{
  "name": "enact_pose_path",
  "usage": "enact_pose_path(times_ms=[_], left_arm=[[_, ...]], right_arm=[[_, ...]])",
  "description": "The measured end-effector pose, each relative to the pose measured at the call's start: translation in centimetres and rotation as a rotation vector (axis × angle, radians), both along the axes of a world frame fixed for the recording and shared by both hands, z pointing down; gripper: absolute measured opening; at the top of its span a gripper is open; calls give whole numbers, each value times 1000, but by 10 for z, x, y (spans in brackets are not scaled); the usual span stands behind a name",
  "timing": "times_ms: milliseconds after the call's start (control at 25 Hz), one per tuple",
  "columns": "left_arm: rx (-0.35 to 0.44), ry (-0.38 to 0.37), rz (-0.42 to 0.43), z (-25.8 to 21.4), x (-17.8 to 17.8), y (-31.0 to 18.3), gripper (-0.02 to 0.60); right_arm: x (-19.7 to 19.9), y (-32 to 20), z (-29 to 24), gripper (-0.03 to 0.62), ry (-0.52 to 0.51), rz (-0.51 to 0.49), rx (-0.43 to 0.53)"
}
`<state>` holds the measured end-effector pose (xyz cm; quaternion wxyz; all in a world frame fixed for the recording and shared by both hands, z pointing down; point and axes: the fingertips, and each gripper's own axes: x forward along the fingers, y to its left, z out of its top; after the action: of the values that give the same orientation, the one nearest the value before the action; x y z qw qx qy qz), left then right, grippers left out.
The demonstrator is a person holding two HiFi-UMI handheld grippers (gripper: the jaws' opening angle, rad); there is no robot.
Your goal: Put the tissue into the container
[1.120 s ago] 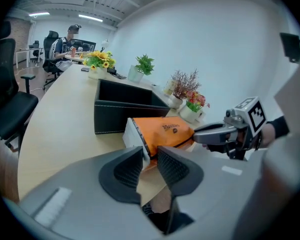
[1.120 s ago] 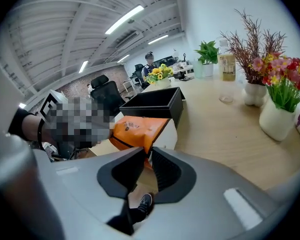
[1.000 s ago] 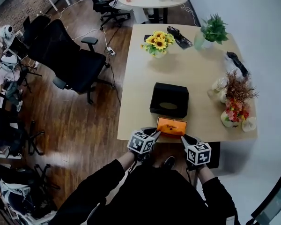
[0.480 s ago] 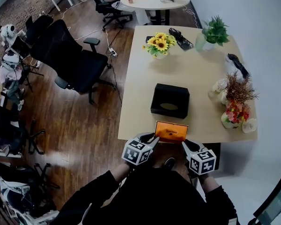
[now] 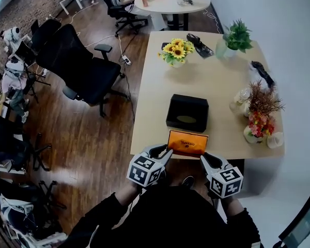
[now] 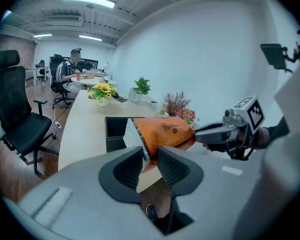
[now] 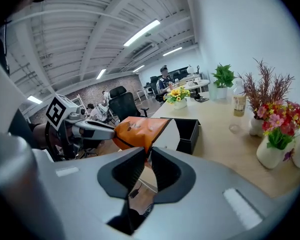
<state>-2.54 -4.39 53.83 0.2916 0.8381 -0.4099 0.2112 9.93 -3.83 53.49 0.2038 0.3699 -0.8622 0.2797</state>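
The left gripper [image 5: 167, 152] and the right gripper [image 5: 204, 158] hold one orange tissue pack [image 5: 187, 143] between them. The left jaws are clenched on the pack's left end and the right jaws on its right end. The pack hangs clear of the counter [image 5: 206, 76], just on the person's side of the black container [image 5: 187, 112] and over the counter's near edge. Its printed face is turned up towards the head camera. In the gripper views the pack sits higher than the container's rim, and the container's top is open.

Beyond the container, towards the far end of the counter, stands a sunflower bouquet [image 5: 174, 49]. A potted green plant [image 5: 236, 33] stands at the far right corner. To the container's right are dried flowers [image 5: 262, 98] and a vase of red and pink flowers [image 5: 256, 126]. To its left, on the wooden floor, stands a black office chair [image 5: 80, 66].
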Motion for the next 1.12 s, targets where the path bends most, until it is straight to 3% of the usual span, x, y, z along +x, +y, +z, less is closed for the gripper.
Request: enact_pose_path(times_ms=[640, 880, 1120], left_arm=[[154, -46, -62, -63, 9, -44, 72], [176, -57, -103, -71, 11, -59, 72], [137, -56, -108, -54, 10, -86, 72]], right_arm=[[10, -48, -55, 48, -48, -27, 147], [12, -69, -61, 46, -53, -38, 155], [12, -97, -43, 44, -49, -19, 110]])
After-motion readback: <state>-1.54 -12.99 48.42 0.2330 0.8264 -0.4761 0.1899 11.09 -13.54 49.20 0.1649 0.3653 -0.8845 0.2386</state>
